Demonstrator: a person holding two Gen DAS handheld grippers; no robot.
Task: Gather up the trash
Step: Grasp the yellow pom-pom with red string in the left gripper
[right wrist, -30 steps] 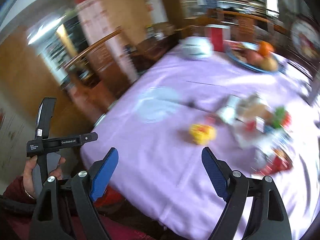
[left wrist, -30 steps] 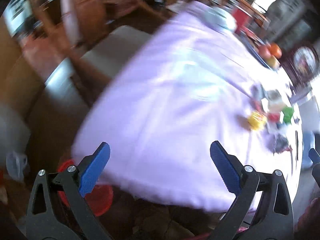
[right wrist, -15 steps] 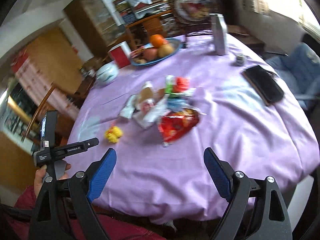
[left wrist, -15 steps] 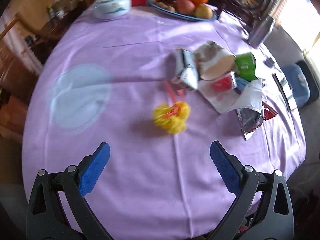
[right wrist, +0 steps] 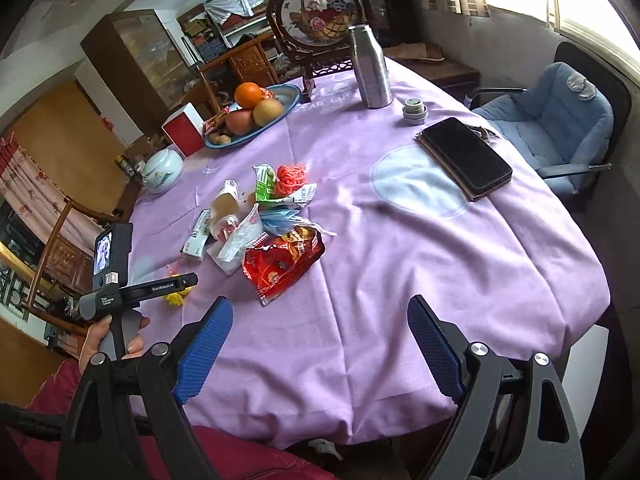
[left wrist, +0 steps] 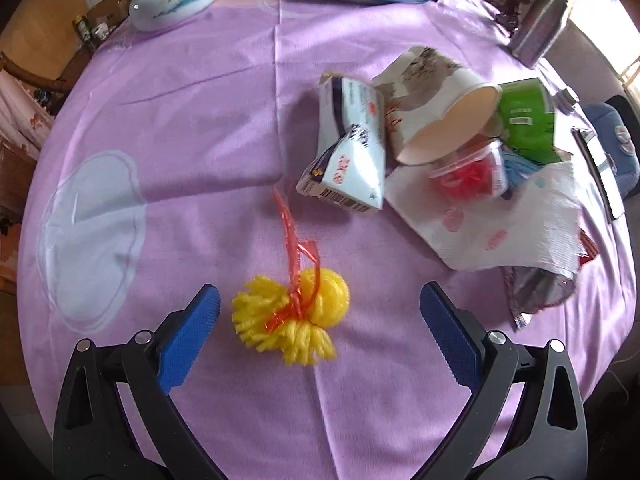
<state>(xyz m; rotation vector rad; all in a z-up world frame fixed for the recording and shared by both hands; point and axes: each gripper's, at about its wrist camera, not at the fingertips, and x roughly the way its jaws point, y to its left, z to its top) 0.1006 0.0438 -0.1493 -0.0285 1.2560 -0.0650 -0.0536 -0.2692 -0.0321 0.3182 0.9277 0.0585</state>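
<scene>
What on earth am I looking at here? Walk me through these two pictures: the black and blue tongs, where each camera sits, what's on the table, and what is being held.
There is no robot. A person holds a hand-operated left gripper and right gripper, each with two blue-padded fingers and a wide-angle camera looking forward along them. That is why the fingers frame the bottom of each picture.

The left-wrist picture looks steeply down on the purple tablecloth. A yellow yarn pompom tied with red plastic strip lies between the open fingers, untouched.

The right-wrist picture shows more of the room, and the person's left hand gripping the other tool's handle.

The trash pile holds a crushed carton, a paper cup on its side, a paper towel and a red snack bag. Further off are a fruit plate, a steel bottle and a phone.

Nothing is held yet.
</scene>
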